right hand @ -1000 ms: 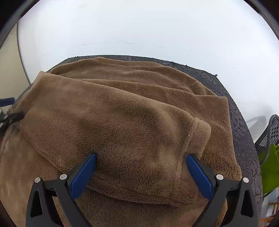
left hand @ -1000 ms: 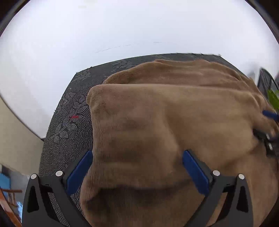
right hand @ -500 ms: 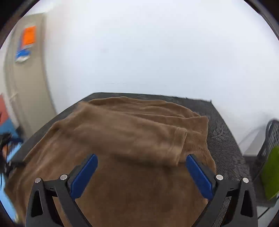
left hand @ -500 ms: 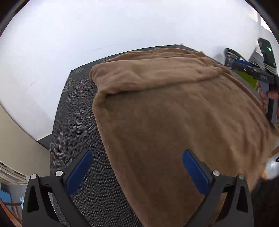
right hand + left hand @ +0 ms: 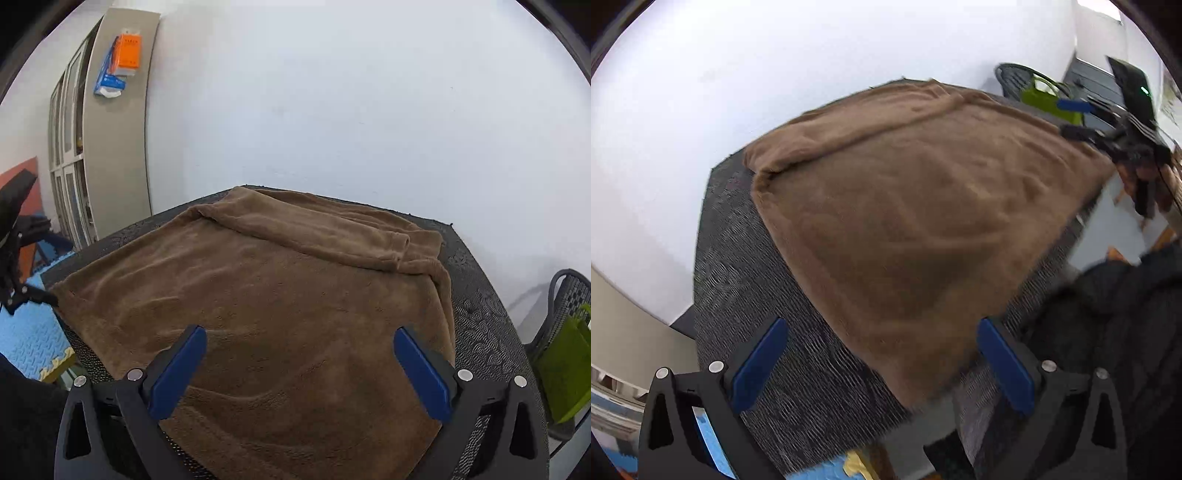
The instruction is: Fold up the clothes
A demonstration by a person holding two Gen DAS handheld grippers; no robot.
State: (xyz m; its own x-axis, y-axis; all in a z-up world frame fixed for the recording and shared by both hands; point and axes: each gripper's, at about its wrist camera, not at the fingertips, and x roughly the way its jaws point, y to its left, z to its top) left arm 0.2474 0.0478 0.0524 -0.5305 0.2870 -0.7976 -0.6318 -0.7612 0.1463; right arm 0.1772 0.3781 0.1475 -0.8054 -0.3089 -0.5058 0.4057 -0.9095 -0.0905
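Brown fleece garment (image 5: 277,314): spread flat on dark table (image 5: 480,295), sleeve folded across far edge. Left gripper (image 5: 882,365) and right gripper (image 5: 299,373): jaws wide, empty.

Plain white wall (image 5: 332,110) ahead of me. Tall beige cabinet (image 5: 114,122) at left. Blue foam floor mat (image 5: 29,339) below it. Dark mesh chair (image 5: 565,295) at right.

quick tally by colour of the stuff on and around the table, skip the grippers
brown: 1, the fleece garment spread on the table
dark grey/black: 2, the table and the mesh chair
green: 1, the bag on the chair
blue: 1, the foam floor mat
total: 5
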